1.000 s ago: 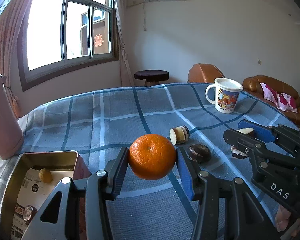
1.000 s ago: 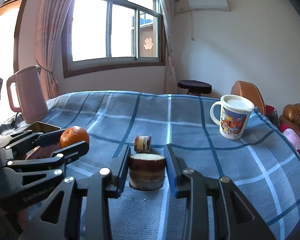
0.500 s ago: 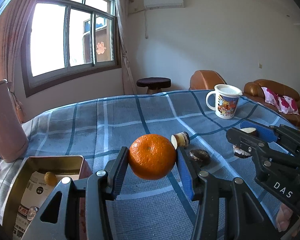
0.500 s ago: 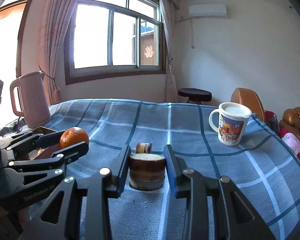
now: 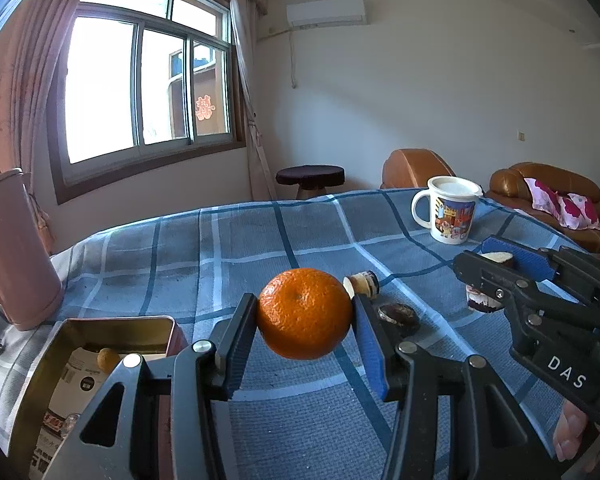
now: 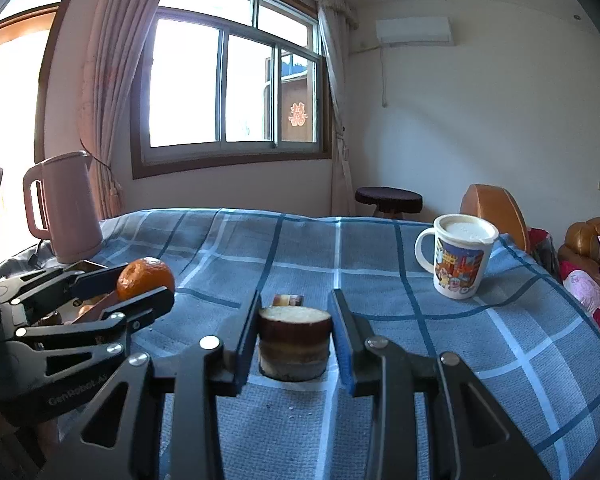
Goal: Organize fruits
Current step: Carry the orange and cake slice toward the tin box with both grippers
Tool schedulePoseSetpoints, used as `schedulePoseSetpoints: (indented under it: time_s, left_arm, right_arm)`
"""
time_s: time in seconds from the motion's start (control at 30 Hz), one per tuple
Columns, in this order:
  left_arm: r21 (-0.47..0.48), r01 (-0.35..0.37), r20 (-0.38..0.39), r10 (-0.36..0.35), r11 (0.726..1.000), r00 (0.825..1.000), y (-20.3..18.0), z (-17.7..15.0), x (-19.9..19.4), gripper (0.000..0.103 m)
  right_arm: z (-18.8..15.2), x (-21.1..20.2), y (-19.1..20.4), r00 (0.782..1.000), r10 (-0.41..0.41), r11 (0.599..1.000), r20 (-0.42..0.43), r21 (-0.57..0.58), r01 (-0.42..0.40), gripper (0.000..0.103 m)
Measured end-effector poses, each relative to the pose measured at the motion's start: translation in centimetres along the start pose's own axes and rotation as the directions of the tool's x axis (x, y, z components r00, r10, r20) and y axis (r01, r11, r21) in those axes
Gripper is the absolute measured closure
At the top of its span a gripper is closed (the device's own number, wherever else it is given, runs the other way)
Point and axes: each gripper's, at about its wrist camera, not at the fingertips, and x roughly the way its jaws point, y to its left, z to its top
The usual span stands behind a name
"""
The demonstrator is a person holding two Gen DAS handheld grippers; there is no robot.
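The left gripper is clamping an orange above the desk, while the right gripper is squeezing a sugarcane chunk.

An orange sits between the fingers of the left gripper, above the tablecloth. Below and to its left, near the table's left edge, an open tin holds a small round fruit. A kettle stands behind the tin. Just right of the orange lie a short cut piece and, nearer, a flat round piece. Further right, the right gripper has a cut stalk piece between its fingers. A mug stands at the far right.
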Motion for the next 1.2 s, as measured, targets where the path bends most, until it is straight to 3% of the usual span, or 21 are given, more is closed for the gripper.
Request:
schedulePoseSetpoints:
  time_s: [1.2]
  left_arm:
    - [-0.003,-0.040,0.105,0.041,0.999,0.994,-0.1,-0.3,-2.5,0.053]
  right_arm:
    - [0.2,-1.6,0.0,0.997,0.009,1.000,0.076,0.003,-0.009,0.066]
